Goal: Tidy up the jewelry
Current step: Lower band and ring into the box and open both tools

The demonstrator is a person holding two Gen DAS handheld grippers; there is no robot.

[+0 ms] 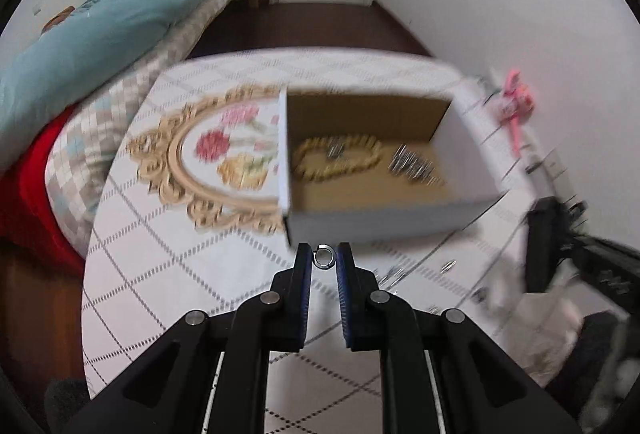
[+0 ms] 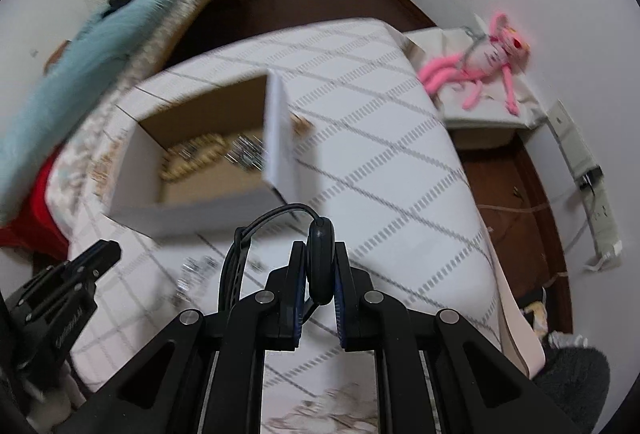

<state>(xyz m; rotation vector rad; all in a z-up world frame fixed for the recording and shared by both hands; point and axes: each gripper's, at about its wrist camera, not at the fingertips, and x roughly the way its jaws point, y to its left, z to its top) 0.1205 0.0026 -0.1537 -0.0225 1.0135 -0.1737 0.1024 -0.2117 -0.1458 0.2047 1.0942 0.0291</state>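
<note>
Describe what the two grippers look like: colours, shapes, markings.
Both the left gripper and right gripper are matte black linkage frames with round silver pivot pins. Their flat fingers carry ribbed blue pads. Embossed lettering marks the left gripper's side, illegible.

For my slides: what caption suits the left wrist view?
Left hand-held gripper pinching a silver ring before the open box holding a bracelet.

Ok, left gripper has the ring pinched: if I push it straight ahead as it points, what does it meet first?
Most likely the near white wall of the cardboard box, just ahead of the left gripper and its silver ring. Depth is blurred, so it may clear the rim.
</note>
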